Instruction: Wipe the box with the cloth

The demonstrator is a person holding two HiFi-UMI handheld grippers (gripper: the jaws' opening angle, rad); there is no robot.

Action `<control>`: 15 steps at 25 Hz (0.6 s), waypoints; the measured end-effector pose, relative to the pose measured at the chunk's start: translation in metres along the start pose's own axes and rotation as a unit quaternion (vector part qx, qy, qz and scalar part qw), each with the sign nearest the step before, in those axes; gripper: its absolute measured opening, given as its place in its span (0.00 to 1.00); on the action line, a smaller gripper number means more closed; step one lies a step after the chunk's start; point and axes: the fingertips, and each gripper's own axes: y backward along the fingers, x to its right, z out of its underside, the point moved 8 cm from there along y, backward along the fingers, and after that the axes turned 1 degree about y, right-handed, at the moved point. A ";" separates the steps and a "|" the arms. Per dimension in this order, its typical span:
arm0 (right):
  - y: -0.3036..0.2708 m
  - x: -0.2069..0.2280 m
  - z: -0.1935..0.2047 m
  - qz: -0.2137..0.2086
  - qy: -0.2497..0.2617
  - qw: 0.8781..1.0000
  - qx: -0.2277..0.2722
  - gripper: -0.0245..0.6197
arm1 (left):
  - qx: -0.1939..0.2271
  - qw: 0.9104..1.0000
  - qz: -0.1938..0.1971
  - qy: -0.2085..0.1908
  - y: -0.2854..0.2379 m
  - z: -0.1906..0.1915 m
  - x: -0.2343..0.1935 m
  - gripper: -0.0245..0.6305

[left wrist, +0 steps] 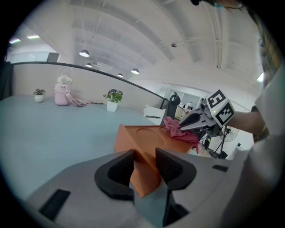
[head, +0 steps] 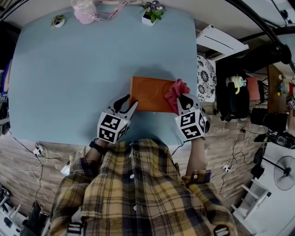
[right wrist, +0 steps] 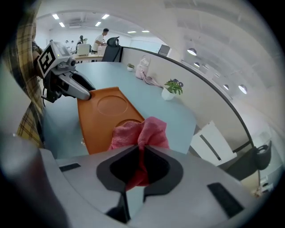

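Pale blue table (head: pixel 92 69) fills the upper and middle of the head view and carries everything in use. The orange box (head: pixel 147 94) lies flat near the table's lower edge, at the centre of the frame. Its long side runs across the picture and a shallow circle is pressed into its top.

Left gripper (head: pixel 128 105): jaws closed on the box's lower left corner. In the left gripper view that corner sits wedged between the two dark pads. Judged purpose: to pin the box so it does not slide under the wiping strokes.

Right gripper (head: pixel 185 102): at the box's right end, jaws pinched shut on the pink cloth (head: pixel 175 91). The right gripper view shows a fold drawn in between the pads, with the rest bunched ahead of them over the box top. Judged purpose: the bunch in front gives a soft face to press, so cloth rather than jaw meets the surface.

Top of the head view, at the table's far edge: a pink bottle (head: pixel 85 11) with a strap, a flower pot (head: pixel 152 13) and a small plant (head: pixel 58 20). All three stand well apart from the work.

Writing: none legible. The gripper cubes carry only black and white square patterns, and no label can be made out on the box
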 end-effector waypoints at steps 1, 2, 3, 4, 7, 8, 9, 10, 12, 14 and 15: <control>0.002 0.001 0.001 0.006 0.001 1.000 -0.002 0.10 | 0.001 1.000 0.000 0.000 0.000 0.000 0.000 0.27; 0.003 0.002 0.002 0.012 0.000 1.000 -0.003 0.10 | 0.002 1.000 0.000 0.000 -0.001 0.000 0.000 0.27; 0.004 0.003 0.003 0.017 -0.003 1.000 -0.003 0.10 | 0.003 1.000 0.000 0.000 -0.001 0.000 -0.001 0.27; 0.005 0.003 0.004 0.021 -0.005 1.000 -0.004 0.10 | 0.003 1.000 0.000 0.000 -0.001 0.000 -0.001 0.27; 0.011 0.006 0.007 0.033 -0.011 0.999 -0.011 0.10 | 0.001 1.000 0.000 0.002 0.000 0.001 -0.001 0.27; 0.013 0.007 0.008 0.036 -0.018 0.999 -0.010 0.10 | 0.002 1.000 -0.001 0.003 0.000 0.000 -0.001 0.27; 0.015 0.009 0.009 0.039 -0.026 0.999 -0.009 0.10 | 0.003 1.000 -0.001 0.003 0.000 0.000 -0.001 0.27; 0.018 0.010 0.010 0.041 -0.033 0.999 -0.007 0.10 | 0.004 1.000 -0.001 0.003 -0.001 0.000 -0.001 0.27; 0.023 0.012 0.012 0.044 -0.046 0.998 0.001 0.10 | 0.005 1.000 0.000 0.003 -0.001 0.000 -0.001 0.27; 0.029 0.014 0.013 0.038 -0.068 0.997 0.017 0.10 | 0.006 1.000 0.000 0.003 -0.001 0.000 -0.001 0.27; 0.034 0.015 0.013 0.033 -0.084 0.996 0.029 0.10 | 0.007 1.000 -0.001 0.003 -0.001 0.000 -0.001 0.27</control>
